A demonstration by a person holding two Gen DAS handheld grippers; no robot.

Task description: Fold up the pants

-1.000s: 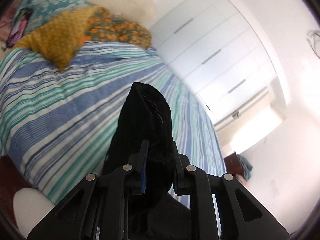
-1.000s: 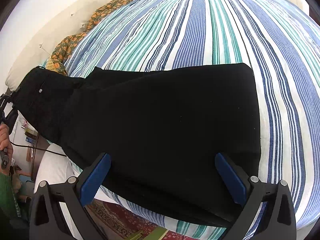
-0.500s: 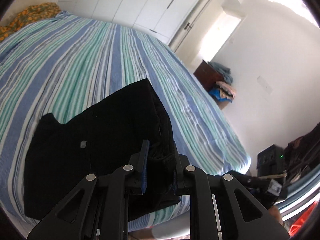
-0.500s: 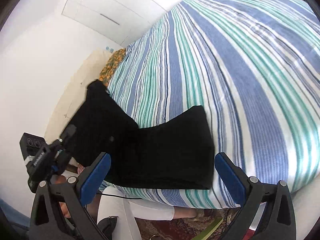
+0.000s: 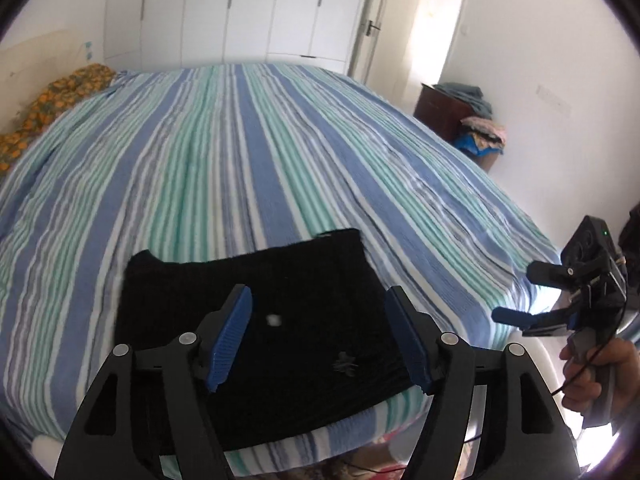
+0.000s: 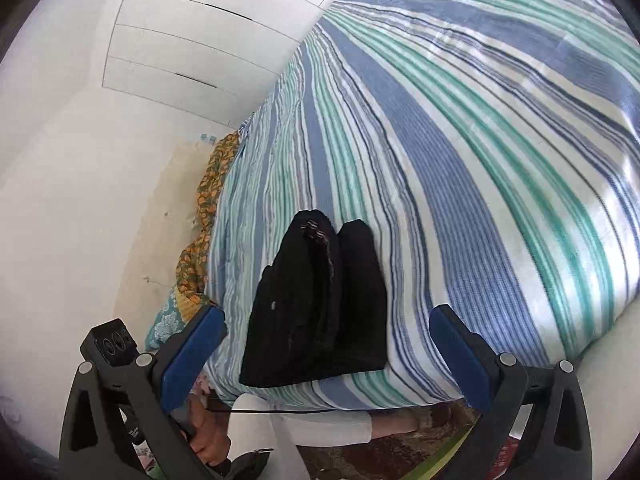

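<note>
Left wrist view only: doorway [image 5: 440, 28], dark cabinet [image 5: 444, 114] stacked with cloth, right tongs [image 5: 528, 294] off the bed's corner. Right wrist view only: a leg in white [image 6: 316, 426] under the bed edge. Pants [image 5: 256, 312] lie folded at the near edge of the bed [image 5: 248, 160], just ahead of the left tongs [image 5: 320, 336]. Both tongs spread wide, empty. Pants: matte black, roughly square, thick layered edge [image 6: 320, 288]. Bedcover: blue, teal, white stripes.

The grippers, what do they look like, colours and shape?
Both the left gripper and the right gripper have black angular frames with silver pivot bolts and two blue ribbed fingers. A thin black cable hangs from the right one's handle.
</note>
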